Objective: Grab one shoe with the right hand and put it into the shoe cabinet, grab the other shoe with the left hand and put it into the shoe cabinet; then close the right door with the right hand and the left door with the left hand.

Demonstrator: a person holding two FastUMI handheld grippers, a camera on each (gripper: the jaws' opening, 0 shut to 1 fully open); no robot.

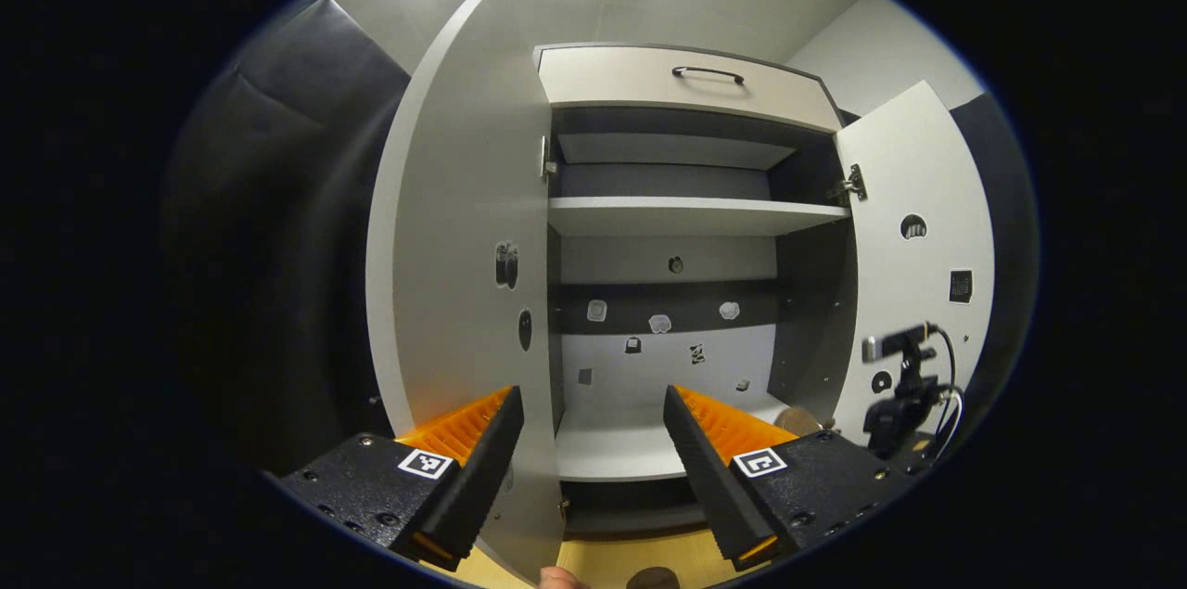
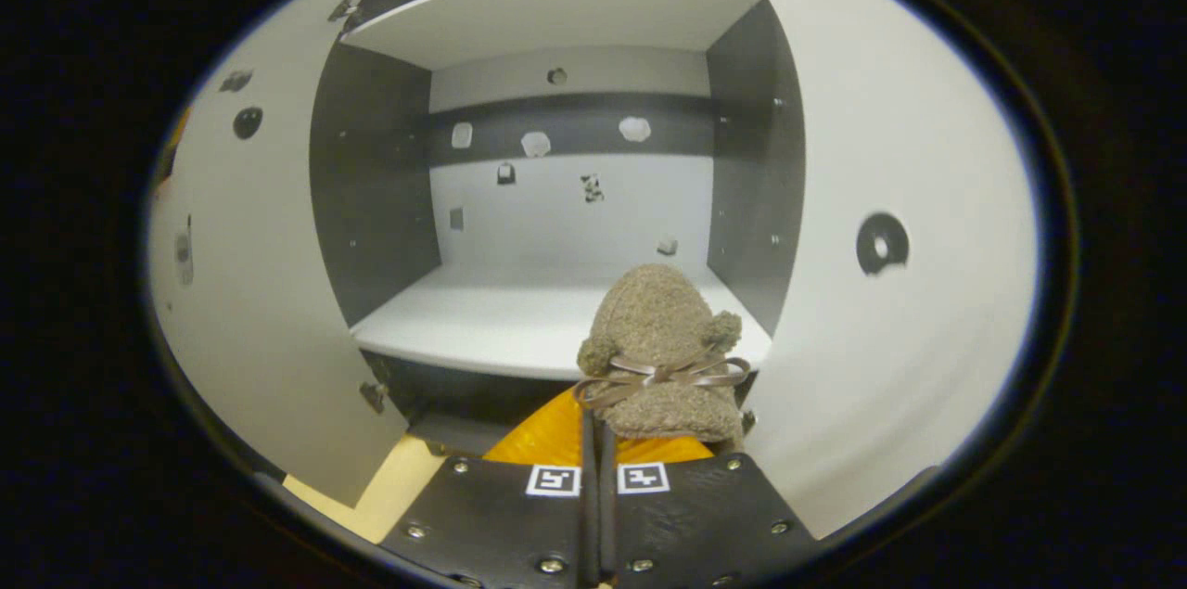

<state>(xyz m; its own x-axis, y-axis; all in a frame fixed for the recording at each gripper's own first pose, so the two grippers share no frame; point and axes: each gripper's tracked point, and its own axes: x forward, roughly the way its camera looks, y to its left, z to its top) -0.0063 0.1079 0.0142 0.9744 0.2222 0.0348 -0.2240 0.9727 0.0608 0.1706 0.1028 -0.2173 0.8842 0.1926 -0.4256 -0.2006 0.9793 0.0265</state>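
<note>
Doors of the grey 2-door shoe cabinet stood open. Right gripper, jaws nearly together, pinched a fuzzy brown bow-tied shoe at the cabinet's lower shelf edge, not yet released. Left gripper gaped, holding nothing; 2nd shoe and door-closing remained.

The shoe cabinet stood on a pale wooden floor with both doors swung open. Its bottom shelf was pale, and a fuzzy brown shoe with a ribbon bow sat at that shelf's front right edge, beside the right door. An upper shelf spanned the cabinet above.
</note>
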